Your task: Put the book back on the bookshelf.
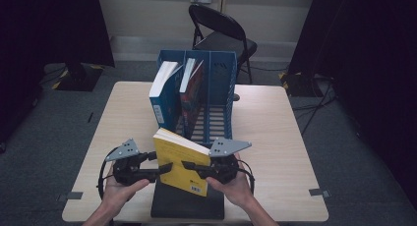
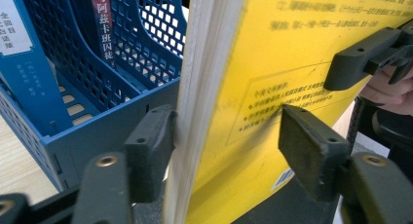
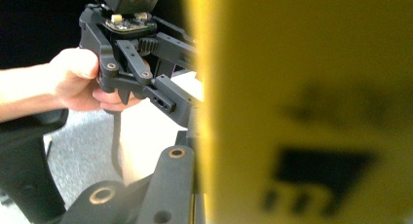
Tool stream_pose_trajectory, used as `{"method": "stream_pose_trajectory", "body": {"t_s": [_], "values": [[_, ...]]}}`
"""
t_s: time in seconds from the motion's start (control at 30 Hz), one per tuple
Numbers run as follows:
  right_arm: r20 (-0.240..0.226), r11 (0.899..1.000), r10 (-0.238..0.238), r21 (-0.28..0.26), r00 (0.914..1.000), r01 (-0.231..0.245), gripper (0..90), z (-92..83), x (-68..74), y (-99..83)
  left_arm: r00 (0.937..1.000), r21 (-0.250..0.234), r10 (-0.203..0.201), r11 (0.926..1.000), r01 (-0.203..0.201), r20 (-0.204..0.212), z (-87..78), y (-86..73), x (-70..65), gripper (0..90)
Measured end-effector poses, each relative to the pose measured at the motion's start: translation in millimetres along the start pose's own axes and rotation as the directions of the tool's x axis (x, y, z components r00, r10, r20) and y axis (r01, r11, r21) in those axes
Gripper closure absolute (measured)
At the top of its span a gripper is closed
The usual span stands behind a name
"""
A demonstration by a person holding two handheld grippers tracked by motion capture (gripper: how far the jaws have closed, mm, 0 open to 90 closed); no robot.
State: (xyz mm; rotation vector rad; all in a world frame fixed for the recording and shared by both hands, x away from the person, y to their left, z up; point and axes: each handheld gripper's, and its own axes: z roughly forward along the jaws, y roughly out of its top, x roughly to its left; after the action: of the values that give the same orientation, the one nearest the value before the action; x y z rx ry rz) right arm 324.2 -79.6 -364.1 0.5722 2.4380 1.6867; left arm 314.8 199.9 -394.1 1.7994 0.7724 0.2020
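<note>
Holding the yellow book (image 1: 183, 163) upright just in front of the blue file rack (image 1: 219, 96), I had it standing on its bottom edge over the dark mat (image 1: 169, 201) at my edge of the table (image 1: 275, 137). My right gripper (image 1: 188, 165) was clamped on the cover side, one jaw lying flat across the yellow face, and my right gripper view had that cover (image 3: 311, 102) blurry and right up against the lens. My left gripper (image 1: 166, 169) was looser: in the left gripper view one pad (image 2: 152, 136) touched the page edges while the other pad (image 2: 311, 148) stood a little off the cover, so the book (image 2: 272, 87) sat between the jaws without really being squeezed. The rack already had a blue book (image 1: 162, 96) in its left slot and a red one (image 1: 193, 91) in the middle, with the right slot free. My worry was that with only one real grip the book could pivot or fan open as I lifted it, then catch its corner on the rack's front lip or knock the leaning red book instead of dropping cleanly into the free slot.
</note>
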Motion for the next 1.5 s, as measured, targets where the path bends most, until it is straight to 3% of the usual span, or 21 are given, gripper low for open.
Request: {"method": "stream_pose_trajectory", "body": {"t_s": [0.1,0.2,0.27,0.53,0.63,0.73,0.93,1.0,1.07,1.17,1.33,1.43,1.5], "values": [[-0.002,1.000,-0.015,0.010,0.9999,0.015,75.2,-2.6,-4.7,0.7,0.9999,0.005,-0.010,0.9999,0.010,-0.011,5.9,1.8,-1.4,39.5],[0.014,1.000,-0.005,0.015,0.9999,0.005,75.2,-7.1,-11.4,0.1,0.9995,0.025,0.027,0.9993,-0.027,-0.018,11.3,3.0,-4.8,39.3],[0.026,1.000,-0.006,0.016,0.9996,0.006,75.2,-12.3,-13.8,-1.1,0.9995,0.031,0.030,0.9991,-0.029,-0.015,14.0,2.1,-4.9,36.5],[0.058,1.000,0.006,0.008,0.9983,-0.007,74.6,-32.8,-19.3,-8.6,0.9958,0.042,-0.010,0.9990,0.013,-0.091,7.2,-5.3,10.8,31.8],[0.058,1.000,0.014,-0.004,0.9982,-0.014,72.4,-30.4,-18.3,-8.8,0.9968,0.074,-0.016,0.9970,0.022,-0.078,4.8,-6.3,15.1,33.3],[0.050,0.999,0.035,-0.035,0.9982,-0.033,68.2,-28.9,-17.9,-7.8,0.9952,0.103,-0.027,0.9940,0.036,-0.095,1.0,-9.6,18.3,29.9],[0.079,0.996,0.060,-0.075,0.9951,-0.054,66.2,-25.6,-16.4,-8.6,0.9896,0.129,-0.025,0.9907,0.044,-0.142,-11.2,-21.8,25.0,25.6],[0.082,0.995,0.058,-0.083,0.9949,-0.051,72.0,-25.0,-16.2,-8.9,0.9873,0.130,-0.042,0.9896,0.062,-0.153,-14.2,-25.9,28.4,24.4],[0.080,0.995,0.057,-0.083,0.9951,-0.050,74.0,-25.0,-16.8,-8.7,0.9868,0.132,-0.052,0.9885,0.073,-0.153,-15.9,-29.3,32.7,21.0],[0.081,0.996,0.055,-0.074,0.9952,-0.049,74.8,-25.5,-17.2,-7.9,0.9833,0.153,-0.037,0.9861,0.065,-0.178,-15.8,-31.8,37.2,19.3],[0.064,0.998,0.040,-0.052,0.9971,-0.036,75.0,-26.7,-17.7,-5.9,0.9793,0.155,-0.065,0.9833,0.095,-0.192,-17.3,-39.4,44.8,19.6],[0.069,0.998,0.044,-0.048,0.9967,-0.041,75.1,-27.1,-18.5,-5.4,0.9754,0.160,-0.084,0.9800,0.118,-0.204,-15.8,-44.0,49.9,20.1],[0.071,0.998,0.048,-0.046,0.9963,-0.044,75.1,-27.3,-18.7,-5.2,0.9654,0.184,-0.079,0.9746,0.127,-0.249,-13.8,-48.7,53.1,19.1]]}}
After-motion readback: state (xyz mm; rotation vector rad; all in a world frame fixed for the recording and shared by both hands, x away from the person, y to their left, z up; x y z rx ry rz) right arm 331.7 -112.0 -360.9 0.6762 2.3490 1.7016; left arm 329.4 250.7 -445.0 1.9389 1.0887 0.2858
